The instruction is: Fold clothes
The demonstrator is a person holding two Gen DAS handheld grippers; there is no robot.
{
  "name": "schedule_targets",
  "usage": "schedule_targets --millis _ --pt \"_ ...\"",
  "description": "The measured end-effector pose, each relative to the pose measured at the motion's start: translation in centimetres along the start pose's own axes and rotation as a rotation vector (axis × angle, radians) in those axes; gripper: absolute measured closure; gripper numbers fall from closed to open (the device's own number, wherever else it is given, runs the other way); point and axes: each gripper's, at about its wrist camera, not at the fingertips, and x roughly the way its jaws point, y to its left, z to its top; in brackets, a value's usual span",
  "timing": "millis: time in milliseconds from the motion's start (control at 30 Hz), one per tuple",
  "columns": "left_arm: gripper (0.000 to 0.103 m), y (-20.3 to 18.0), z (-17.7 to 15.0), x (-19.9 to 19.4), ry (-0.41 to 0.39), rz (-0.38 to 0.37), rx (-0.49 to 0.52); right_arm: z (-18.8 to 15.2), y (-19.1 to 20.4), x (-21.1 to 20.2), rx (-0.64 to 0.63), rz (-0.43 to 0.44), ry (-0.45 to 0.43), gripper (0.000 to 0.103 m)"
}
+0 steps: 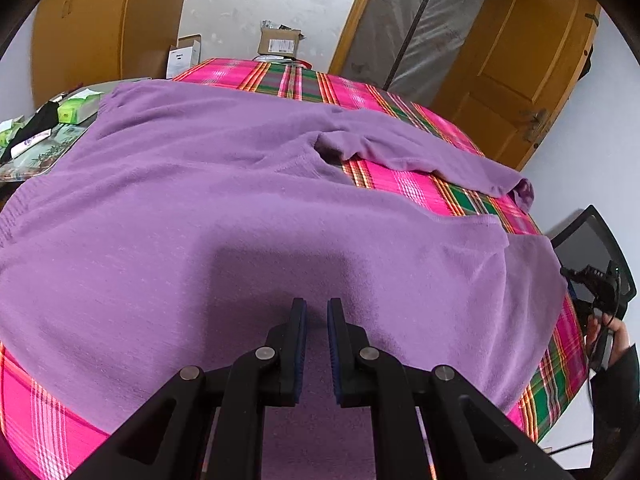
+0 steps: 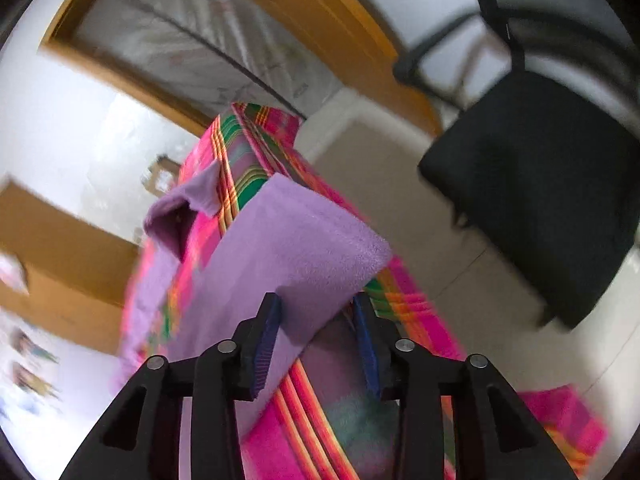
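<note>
A purple sweater point(image 1: 248, 208) lies spread over a table covered with a pink plaid cloth point(image 1: 404, 184). One sleeve point(image 1: 448, 160) stretches to the right, its cuff at the table's edge. My left gripper point(image 1: 316, 310) sits low over the near part of the sweater, its jaws nearly together with purple knit pinched in the narrow gap. In the blurred right wrist view a flap of the sweater point(image 2: 304, 248) hangs over the table's side. My right gripper point(image 2: 318, 312) is open, with the flap's lower edge reaching between its fingers. The sleeve's cuff point(image 2: 180, 208) lies beyond.
A tray point(image 1: 36, 160) with green tissue packs lies at the far left of the table. Cardboard boxes point(image 1: 278, 42) stand behind it, near wooden doors point(image 1: 520, 72). A black chair point(image 2: 532, 184) stands to the right of the table. A person's hand point(image 1: 616, 336) holds the other gripper there.
</note>
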Motion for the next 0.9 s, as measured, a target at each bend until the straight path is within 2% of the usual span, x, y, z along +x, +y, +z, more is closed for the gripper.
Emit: schedule_targets --millis 33,100,133,167,500,633,900 --pt "0.092 0.0 0.0 0.1 0.001 0.002 0.000 0.4 -0.4 0.4 0.030 0.018 0.008 0.062" --pt "0.092 -0.1 0.2 0.2 0.003 0.007 0.001 0.6 -0.5 -0.2 0.041 0.032 -0.006 0.081" --pt "0.092 -0.1 0.1 0.2 0.003 0.009 0.002 0.4 -0.4 -0.8 0.034 0.034 -0.022 0.093" --pt "0.092 -0.2 0.2 0.3 0.003 0.011 0.004 0.3 -0.4 -1.4 0.028 0.037 -0.037 0.097" --pt "0.092 -0.9 -0.1 0.0 0.005 0.013 0.034 -0.9 0.3 -7.7 -0.037 0.059 -0.190 0.101" --pt "0.092 -2.5 -0.6 -0.9 0.000 -0.026 0.095 -1.4 0.1 -10.2 -0.039 0.061 -0.231 0.101" --pt "0.092 -5.9 -1.6 -1.4 0.011 -0.110 0.209 -3.8 -1.0 -14.6 -0.036 0.010 -0.265 0.101"
